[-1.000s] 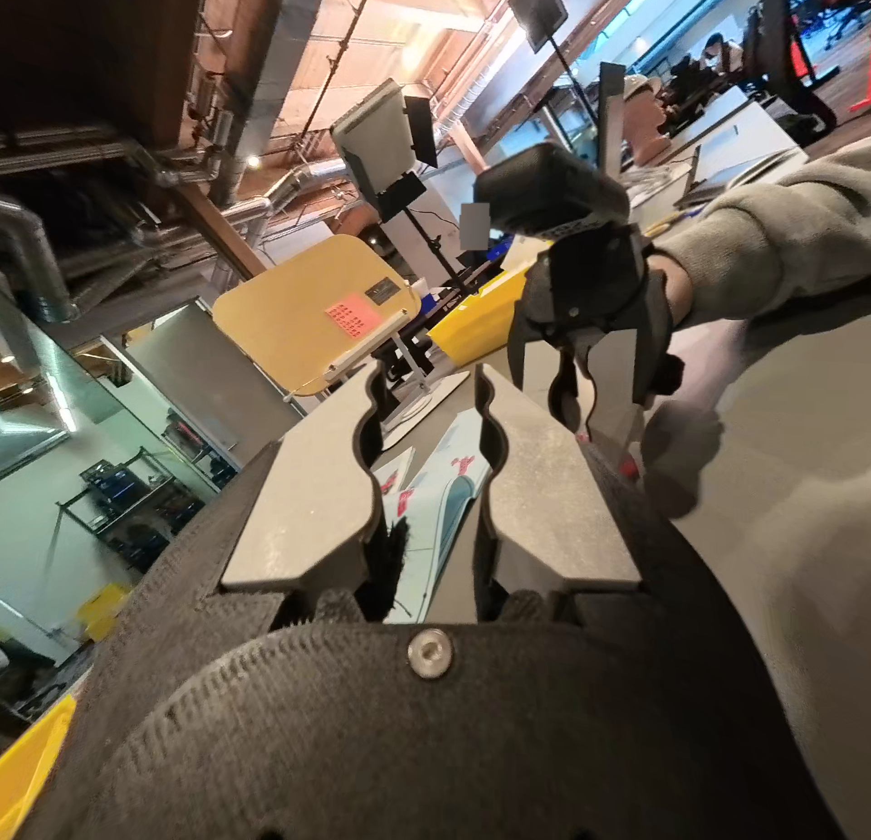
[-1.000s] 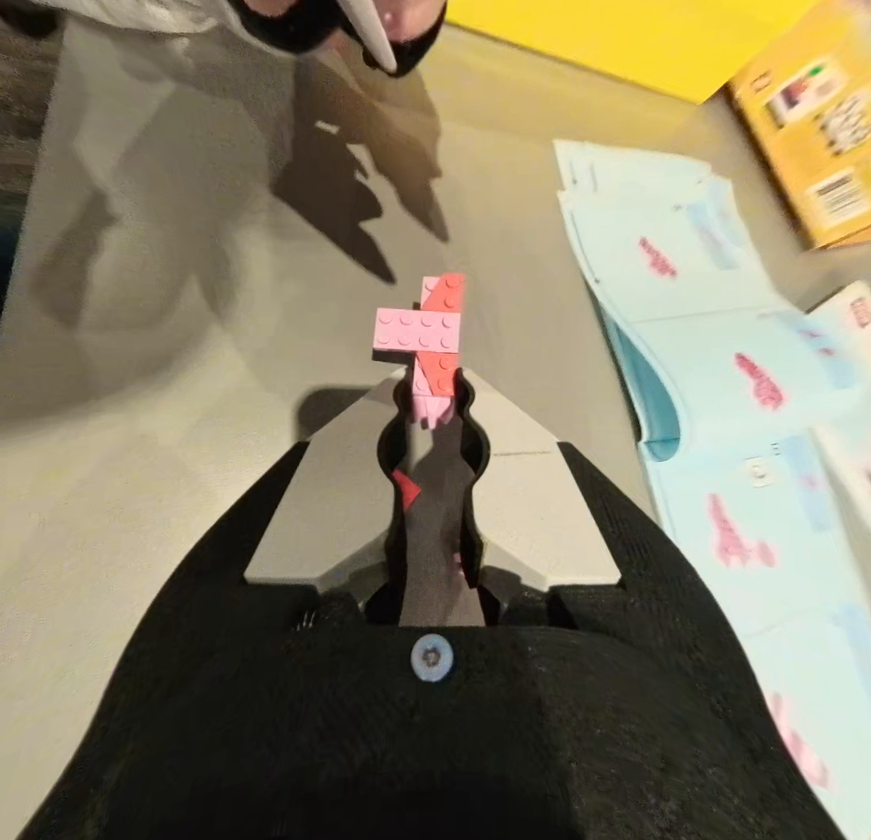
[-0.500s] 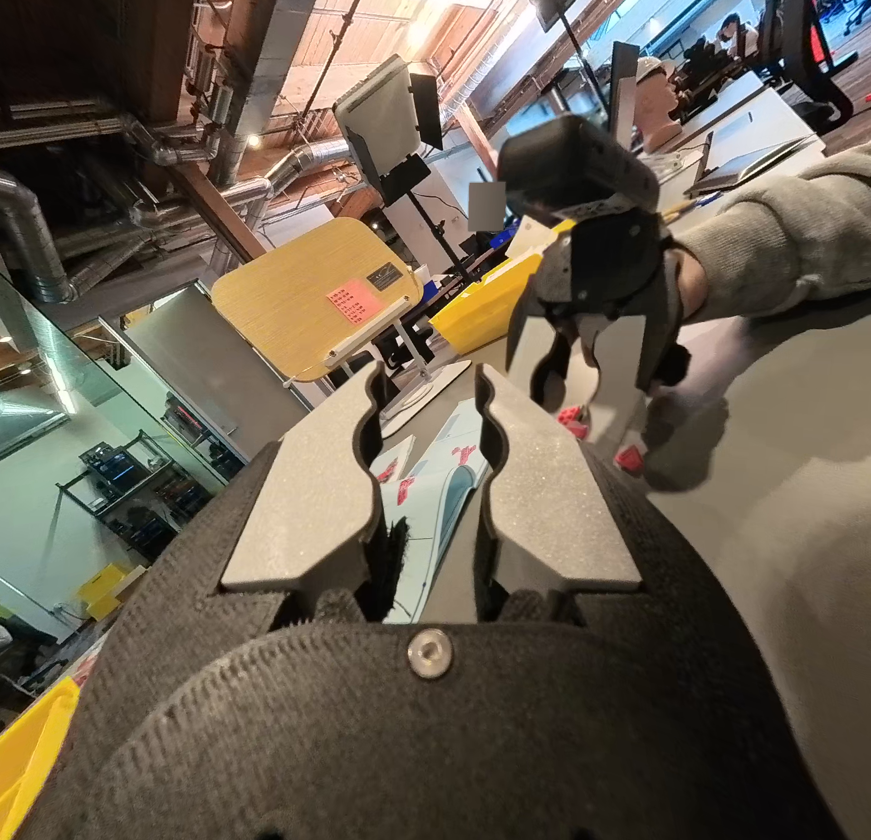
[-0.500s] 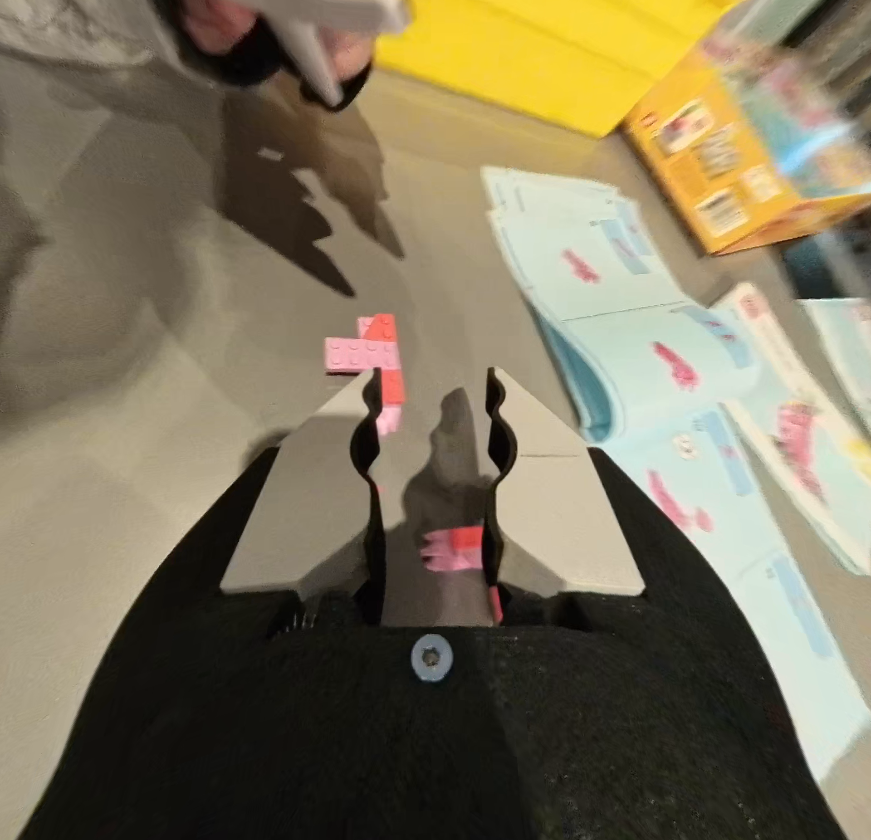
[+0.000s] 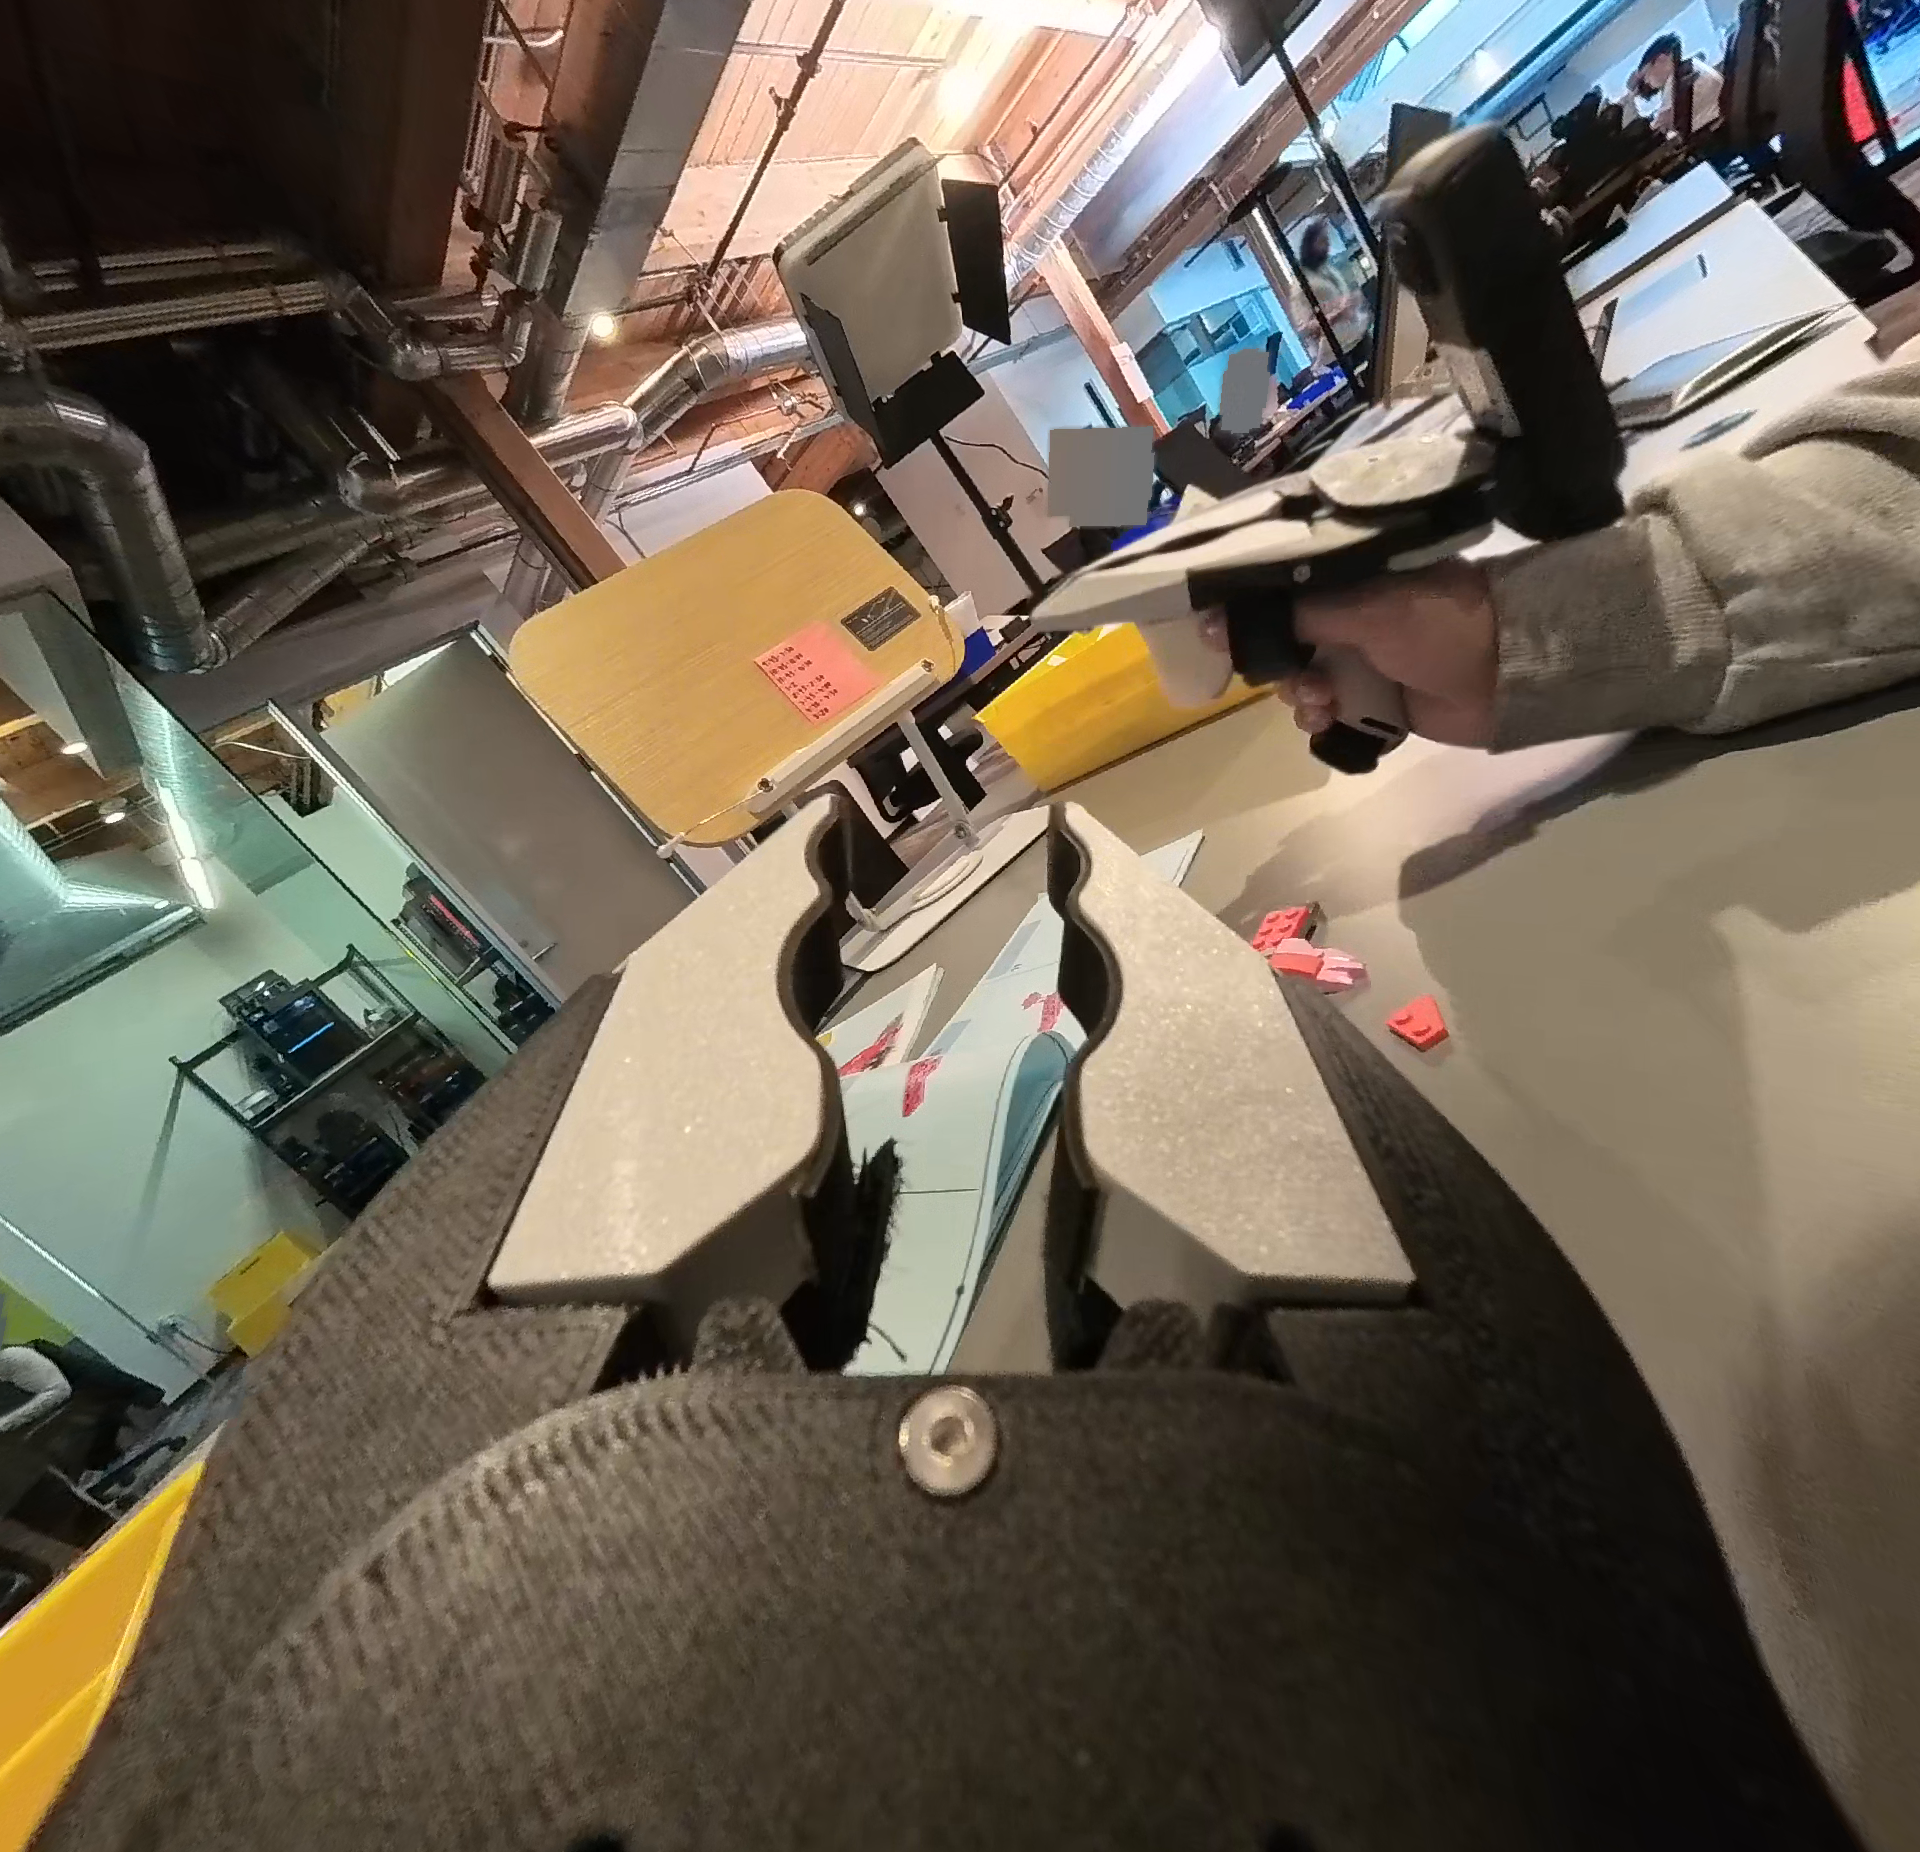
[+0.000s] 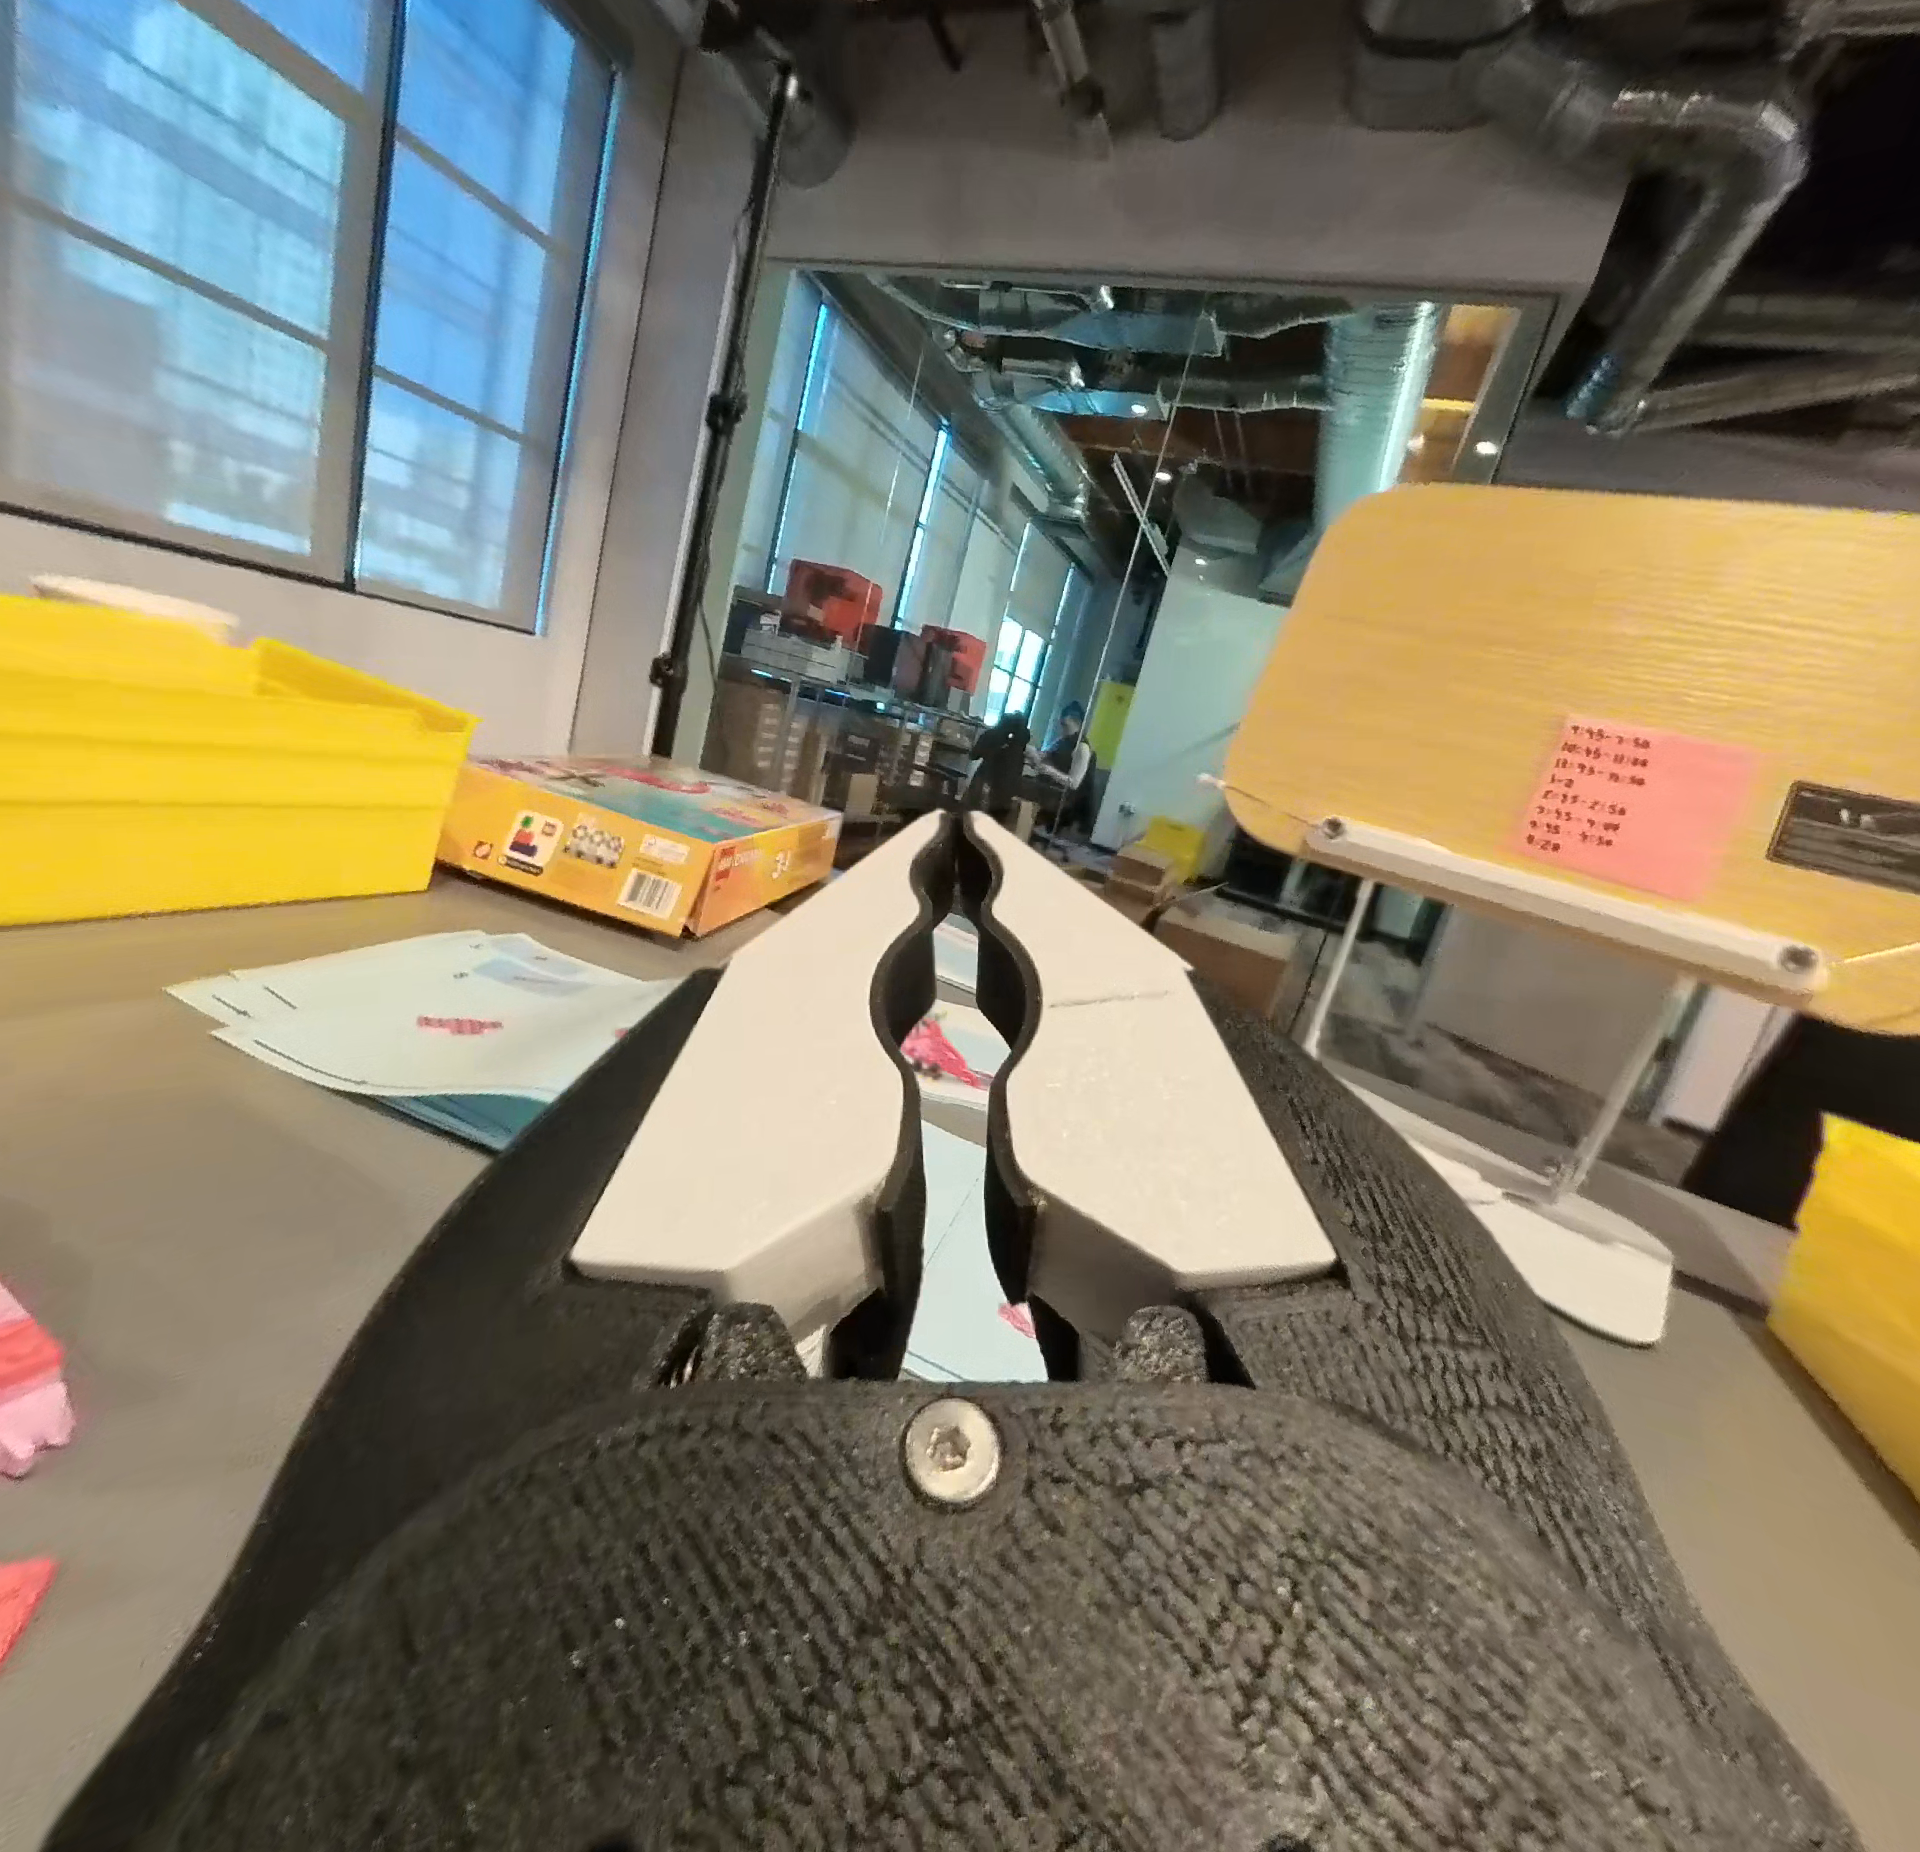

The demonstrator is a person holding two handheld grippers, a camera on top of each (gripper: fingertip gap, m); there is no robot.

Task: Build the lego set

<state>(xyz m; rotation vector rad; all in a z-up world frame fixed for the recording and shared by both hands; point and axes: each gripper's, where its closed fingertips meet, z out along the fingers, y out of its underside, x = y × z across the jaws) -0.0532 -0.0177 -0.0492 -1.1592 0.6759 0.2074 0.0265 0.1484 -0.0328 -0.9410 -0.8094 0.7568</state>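
Red and pink lego pieces (image 5: 1304, 955) are lying on the grey table (image 5: 1662, 1023), pale blue instruction booklets (image 6: 436, 1013) are showing pink figures, beside yellow bins (image 6: 208, 763).

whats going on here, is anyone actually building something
A person holds a two-finger gripper in each hand over a grey table, but neither grips anything right now. The right gripper is shut on nothing and raised off the table, pointing out across the room. The left gripper is open and empty. A small pink and red lego assembly and a loose red piece lie on the table, beside open instruction booklets and the yellow lego box.
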